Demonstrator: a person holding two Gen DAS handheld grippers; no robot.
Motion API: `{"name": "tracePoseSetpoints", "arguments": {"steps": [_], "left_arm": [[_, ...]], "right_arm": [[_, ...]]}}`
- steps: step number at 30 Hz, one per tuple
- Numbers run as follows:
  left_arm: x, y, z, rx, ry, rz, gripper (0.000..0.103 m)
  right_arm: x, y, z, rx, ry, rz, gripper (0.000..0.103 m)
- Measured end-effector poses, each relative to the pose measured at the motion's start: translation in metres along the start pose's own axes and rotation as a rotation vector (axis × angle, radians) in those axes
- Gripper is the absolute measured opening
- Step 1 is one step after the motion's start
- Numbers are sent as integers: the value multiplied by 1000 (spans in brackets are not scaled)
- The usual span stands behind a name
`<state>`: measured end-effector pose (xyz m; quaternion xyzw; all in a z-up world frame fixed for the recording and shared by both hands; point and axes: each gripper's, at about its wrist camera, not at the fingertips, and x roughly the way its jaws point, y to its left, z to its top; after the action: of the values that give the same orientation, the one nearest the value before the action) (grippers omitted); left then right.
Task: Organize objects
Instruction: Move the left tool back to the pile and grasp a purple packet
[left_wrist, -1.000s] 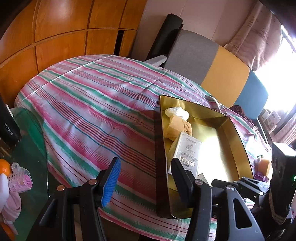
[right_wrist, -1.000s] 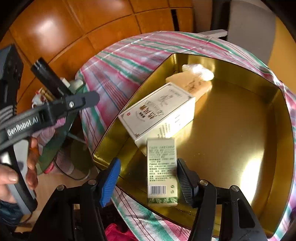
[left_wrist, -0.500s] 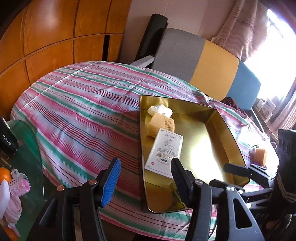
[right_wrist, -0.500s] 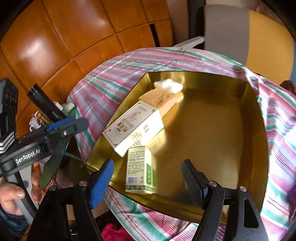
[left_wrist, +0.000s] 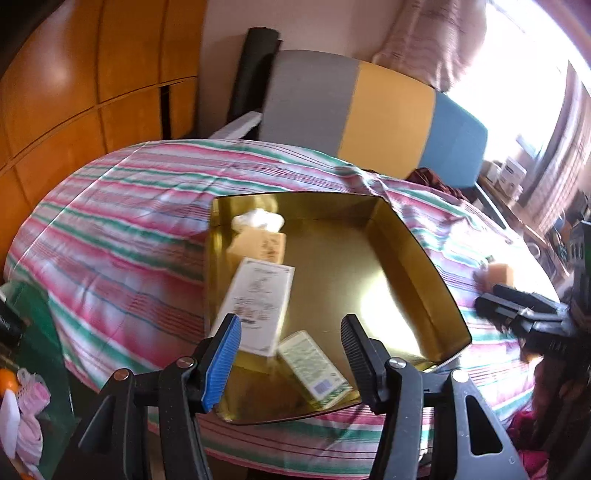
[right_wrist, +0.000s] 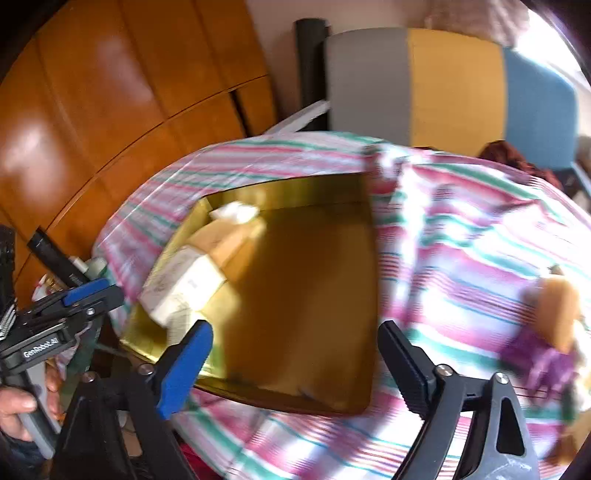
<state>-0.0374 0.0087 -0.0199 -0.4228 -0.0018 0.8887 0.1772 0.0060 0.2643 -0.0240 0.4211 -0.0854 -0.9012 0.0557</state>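
Each fisheye looks forward and down past its own claw from near the bed's front edge, the left claw (left_wrist: 290, 356) facing the gold tray (left_wrist: 413, 258) squarely, the right claw (right_wrist: 295, 363) angled further right, both views sharing the tray (right_wrist: 303, 295) and striped bedspread (left_wrist: 122, 229).

A pink, green and white striped cloth (left_wrist: 122, 221) covers the rounded surface, with orange wooden panelling (left_wrist: 81, 92) behind it. Beyond the far edge stands a padded backrest in grey, yellow and blue blocks (left_wrist: 369, 110), a dark upright roll (left_wrist: 251, 74) beside its grey end. At the left a green glass surface (left_wrist: 33, 332) holds pink hair rollers (left_wrist: 31, 391) and an orange (left_wrist: 7, 380).
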Motion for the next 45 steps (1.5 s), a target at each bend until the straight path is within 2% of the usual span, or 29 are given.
{"name": "tracePoseSetpoints", "arguments": {"steps": [9,13,16,18,20,22,25,31,34,36,37,39,42,45], "left_arm": [[9,-64,10,125,30,-107,57],[17,-107,14,210,49,-164,57],[23,-143,12,284,71,-210,57],[29,-165,9,326,91,-236,57],[37,-190,7,366,112,-260,57],[43,-210,5,397,131,-288,57],[58,-245,1,445,166,-321,56],[94,-300,-11,545,238,-341,56],[115,-310,-14,501,332,-371,56],[129,-311,-12,410,405,-413,56],[133,-313,-10,383,414,-419,56],[138,-319,-8,388,390,-406,56],[144,-333,-5,448,343,-362,56],[148,-343,9,447,307,-396,56]], "right_arm": [[-64,-136,-17,163,-63,-273,100],[-93,-209,-34,323,-111,-398,100],[-110,-251,-54,466,-160,-448,101],[-118,-278,-67,606,-176,-430,101],[-127,-295,-73,703,-234,-377,101],[-131,-302,-76,741,-242,-376,101],[-134,-307,-79,780,-253,-331,101],[-130,-300,-75,765,-259,-304,102],[-129,-301,-78,772,-255,-287,102],[-127,-303,-78,781,-250,-278,102],[-127,-304,-79,786,-249,-274,103],[-126,-306,-79,794,-250,-259,103],[-125,-307,-80,801,-250,-246,103],[-124,-308,-82,814,-244,-230,103]]}}
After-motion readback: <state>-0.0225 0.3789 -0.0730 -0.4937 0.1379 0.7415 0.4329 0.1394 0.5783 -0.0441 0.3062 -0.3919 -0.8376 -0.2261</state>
